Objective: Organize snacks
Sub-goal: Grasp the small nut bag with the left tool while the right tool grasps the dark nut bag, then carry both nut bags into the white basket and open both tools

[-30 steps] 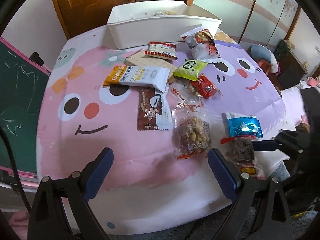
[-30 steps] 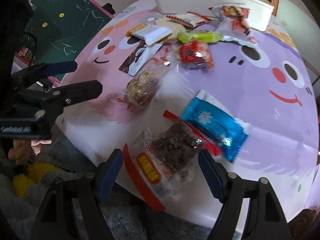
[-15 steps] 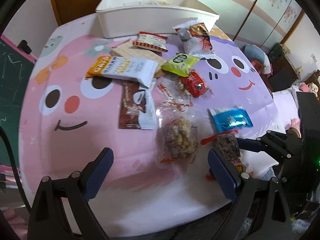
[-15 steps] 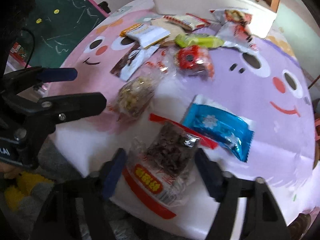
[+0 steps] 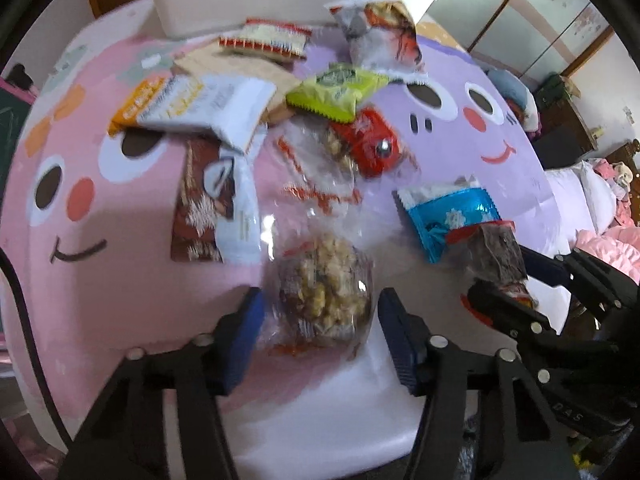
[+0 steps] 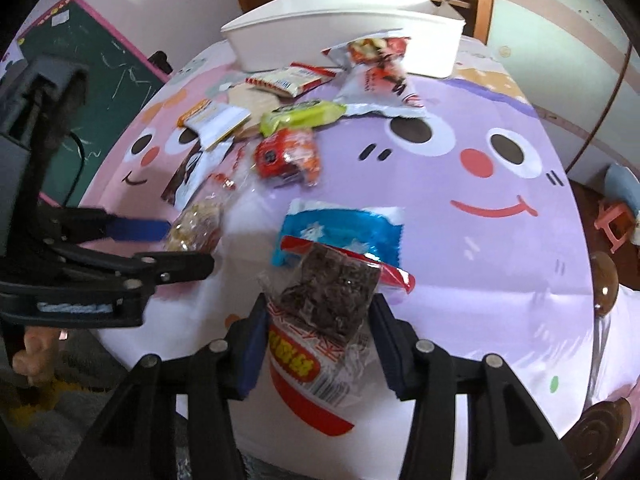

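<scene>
- Two grippers straddle snack packets on the cartoon-face tablecloth; the white bin waits at twelve o'clock.
- Left gripper: jaws part-open either side of the clear popcorn bag, seemingly not yet pinching.
- Right gripper: jaws narrowed against the dark-snack packet; firm grip unconfirmed.
- Best practice: squeeze gently at mid-packet, lift clear of the blue wrapper at one o'clock.
</scene>
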Action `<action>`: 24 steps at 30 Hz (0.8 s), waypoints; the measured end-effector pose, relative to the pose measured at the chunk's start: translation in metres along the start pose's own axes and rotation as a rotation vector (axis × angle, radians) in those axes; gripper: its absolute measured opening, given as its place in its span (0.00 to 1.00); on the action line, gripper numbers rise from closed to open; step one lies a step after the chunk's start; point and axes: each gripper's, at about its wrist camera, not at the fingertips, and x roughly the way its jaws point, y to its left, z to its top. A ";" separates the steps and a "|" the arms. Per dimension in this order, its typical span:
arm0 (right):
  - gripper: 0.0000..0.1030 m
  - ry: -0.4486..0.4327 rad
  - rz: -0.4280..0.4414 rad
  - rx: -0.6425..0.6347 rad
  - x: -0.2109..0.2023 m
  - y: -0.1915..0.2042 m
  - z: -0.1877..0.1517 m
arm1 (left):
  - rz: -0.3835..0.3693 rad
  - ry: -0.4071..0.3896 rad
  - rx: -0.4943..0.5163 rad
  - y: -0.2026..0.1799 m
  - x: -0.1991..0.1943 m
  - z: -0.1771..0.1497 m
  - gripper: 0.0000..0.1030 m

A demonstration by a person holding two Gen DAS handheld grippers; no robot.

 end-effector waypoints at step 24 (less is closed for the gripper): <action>0.47 -0.327 -0.018 0.010 -0.091 -0.040 0.120 | 0.011 -0.497 0.028 0.006 -0.183 0.082 0.43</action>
